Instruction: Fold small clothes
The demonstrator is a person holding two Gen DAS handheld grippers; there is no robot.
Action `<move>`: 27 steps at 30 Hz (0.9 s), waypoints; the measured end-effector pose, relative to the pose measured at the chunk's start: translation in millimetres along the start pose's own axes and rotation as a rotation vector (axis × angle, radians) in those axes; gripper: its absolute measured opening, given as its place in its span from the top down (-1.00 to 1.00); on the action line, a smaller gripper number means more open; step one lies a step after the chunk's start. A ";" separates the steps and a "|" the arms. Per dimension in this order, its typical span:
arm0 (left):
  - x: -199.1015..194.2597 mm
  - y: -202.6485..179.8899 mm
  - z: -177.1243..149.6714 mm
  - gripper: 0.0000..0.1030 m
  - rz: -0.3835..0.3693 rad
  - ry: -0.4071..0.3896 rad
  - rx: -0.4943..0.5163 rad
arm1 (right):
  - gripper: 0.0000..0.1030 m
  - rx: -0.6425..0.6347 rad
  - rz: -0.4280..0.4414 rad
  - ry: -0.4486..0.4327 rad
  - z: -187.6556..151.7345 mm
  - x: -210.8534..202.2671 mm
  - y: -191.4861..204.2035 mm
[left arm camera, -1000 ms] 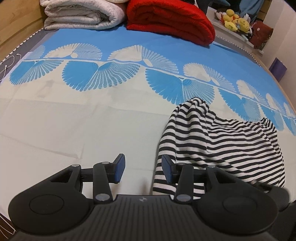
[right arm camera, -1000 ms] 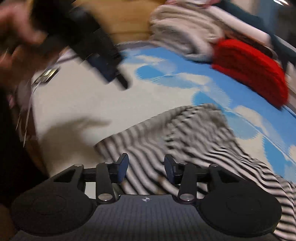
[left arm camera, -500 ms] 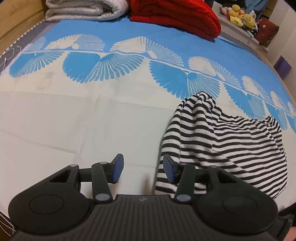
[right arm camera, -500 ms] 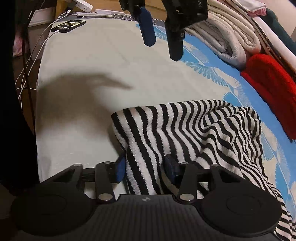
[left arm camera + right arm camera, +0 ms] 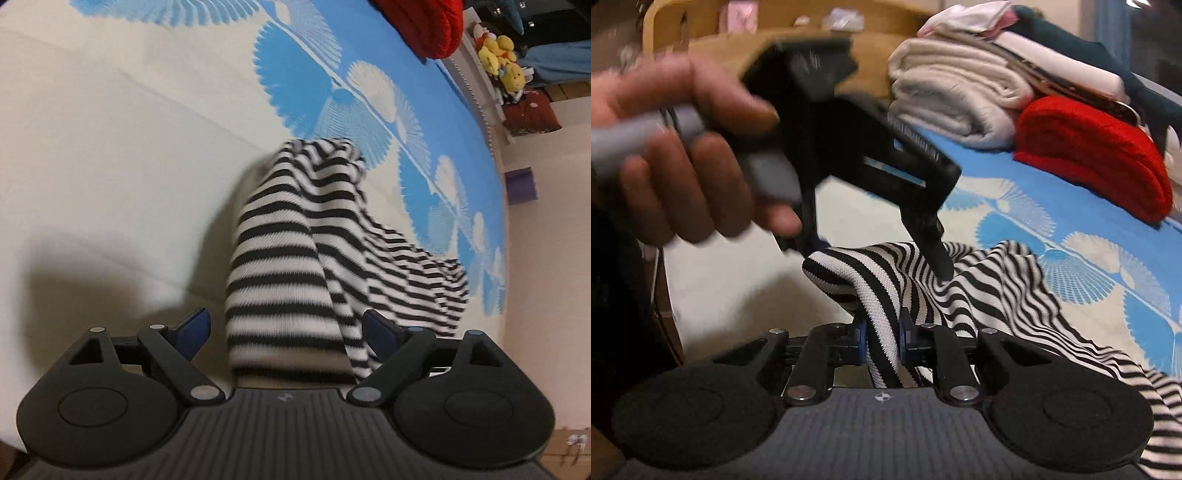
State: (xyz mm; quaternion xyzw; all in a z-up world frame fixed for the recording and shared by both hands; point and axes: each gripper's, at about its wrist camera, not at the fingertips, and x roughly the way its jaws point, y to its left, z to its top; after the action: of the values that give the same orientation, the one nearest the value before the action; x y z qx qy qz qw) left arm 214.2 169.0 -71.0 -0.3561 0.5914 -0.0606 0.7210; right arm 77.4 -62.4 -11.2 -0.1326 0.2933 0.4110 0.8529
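Observation:
A black-and-white striped garment (image 5: 291, 258) lies bunched on the bed sheet; it also shows in the right wrist view (image 5: 990, 291). My left gripper (image 5: 286, 330) is wide open, with a raised fold of the garment between its blue pads, not clamped. In the right wrist view the left gripper (image 5: 882, 258) comes down onto the garment's raised edge. My right gripper (image 5: 881, 341) is shut on a fold of the striped garment and holds it up off the sheet.
The bed sheet (image 5: 110, 166) is cream with blue fan prints. A red blanket (image 5: 1097, 158) and folded pale blankets (image 5: 956, 99) are stacked at the bed's far end. Yellow plush toys (image 5: 502, 62) sit on a shelf beside the bed. A wooden headboard (image 5: 713, 40) stands behind.
My right gripper has shut on the garment's edge and lifted it. My left gripper has opened wider and moved down over the raised fold.

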 end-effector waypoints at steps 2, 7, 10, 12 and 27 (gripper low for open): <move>11.7 -4.6 2.6 -0.78 -0.026 0.016 -0.002 | 0.69 0.021 0.009 -0.021 -1.1 -9.6 -6.8; 45.1 -16.1 11.2 -0.67 -0.026 0.075 0.010 | 0.69 0.061 0.025 -0.056 -3.5 -30.9 -22.0; 52.2 -20.3 16.5 -0.06 -0.032 0.070 0.026 | 0.69 0.080 0.032 -0.062 -1.5 -37.0 -26.8; 48.7 -21.1 17.3 0.61 -0.021 0.050 0.052 | 0.69 0.078 0.034 -0.054 0.7 -36.0 -25.9; -36.0 -9.0 -0.9 0.61 0.073 -0.050 0.119 | 0.70 0.143 0.157 -0.074 24.8 -30.6 6.2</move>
State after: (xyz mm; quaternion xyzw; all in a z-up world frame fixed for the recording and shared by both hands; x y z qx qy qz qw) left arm 205.8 180.2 -36.6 -0.2925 0.5810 -0.0603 0.7572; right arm 67.2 -66.0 27.2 -0.0327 0.2997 0.4593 0.8356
